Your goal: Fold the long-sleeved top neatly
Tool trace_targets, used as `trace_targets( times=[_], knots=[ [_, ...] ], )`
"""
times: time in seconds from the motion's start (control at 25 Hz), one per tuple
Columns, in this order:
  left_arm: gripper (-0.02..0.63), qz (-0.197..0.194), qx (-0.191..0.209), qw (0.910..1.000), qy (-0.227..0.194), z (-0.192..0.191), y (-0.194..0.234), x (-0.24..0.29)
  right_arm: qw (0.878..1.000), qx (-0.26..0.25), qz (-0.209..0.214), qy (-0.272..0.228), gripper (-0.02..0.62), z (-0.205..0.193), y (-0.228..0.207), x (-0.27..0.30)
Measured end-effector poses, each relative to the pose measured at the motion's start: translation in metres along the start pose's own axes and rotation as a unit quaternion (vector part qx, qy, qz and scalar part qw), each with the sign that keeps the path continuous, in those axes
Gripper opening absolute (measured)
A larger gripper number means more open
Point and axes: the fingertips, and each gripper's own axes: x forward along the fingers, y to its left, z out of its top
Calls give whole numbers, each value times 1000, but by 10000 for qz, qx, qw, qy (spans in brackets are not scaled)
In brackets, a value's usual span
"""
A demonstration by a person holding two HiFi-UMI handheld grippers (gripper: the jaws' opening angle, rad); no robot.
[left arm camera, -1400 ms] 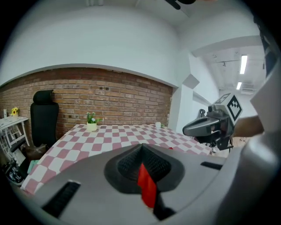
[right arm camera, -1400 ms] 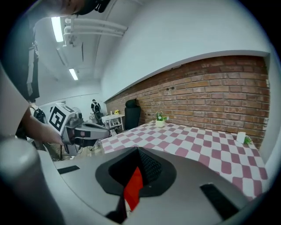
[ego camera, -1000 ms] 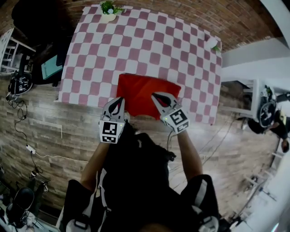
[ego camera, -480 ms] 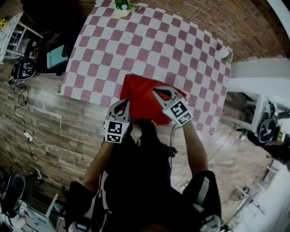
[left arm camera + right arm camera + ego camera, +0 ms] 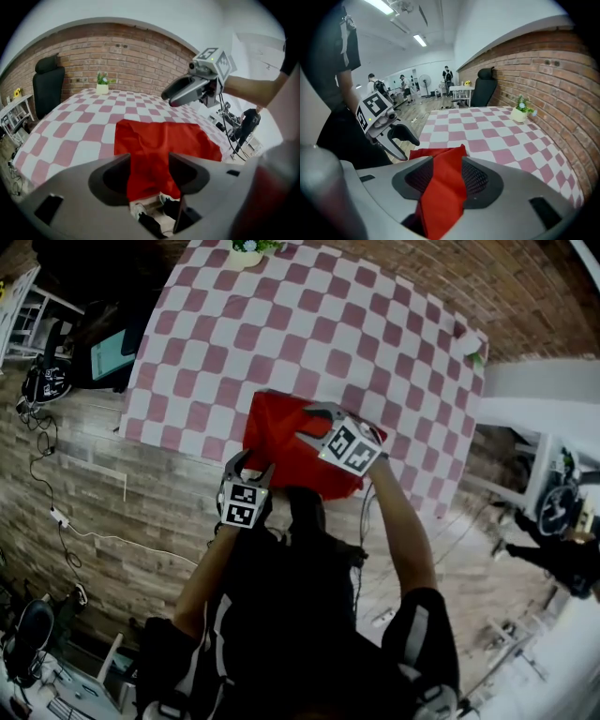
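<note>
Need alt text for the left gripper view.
Left tool, jaws just opened, straddles the hanging edge of a red top on a pink-checked table. Right tool, upper right, jaws also just opened around the fabric; brick wall behind.

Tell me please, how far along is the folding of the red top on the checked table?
Done: the red top is already folded into a compact, roughly rectangular shape on the checked table, its near edge overhanging. In hand: the left gripper and right gripper have just opened their jaws, with its cloth between each pair. Left: probably a last fold and smoothing the wrinkles.
</note>
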Motion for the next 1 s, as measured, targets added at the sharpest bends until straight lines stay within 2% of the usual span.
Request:
trace_targets(
  times=[0.12,0.28,0.56,0.6,0.8,0.88,1.0],
  knots=[
    [238,9,-176,9992,348,-30,2,14,9987,-141,320,377,183,-4,-7,34],
    [238,76,-413,9974,592,-52,10,28,9952,-196,548,783,187,-11,-25,72],
    [227,163,-445,9975,526,-58,16,42,9846,-350,865,1479,185,-35,-32,119],
    [215,169,-447,9975,511,-59,17,42,9832,-376,891,1548,164,-37,-31,121],
    [120,-10,-538,9968,593,-59,20,39,9854,-295,800,1476,47,-36,-34,121],
    [73,-61,-519,9967,622,-58,18,40,9871,-238,745,1394,40,-35,-37,119],
    [46,-72,-433,9969,651,-55,20,41,9887,-190,715,1305,34,-34,-41,117]
  ],
)
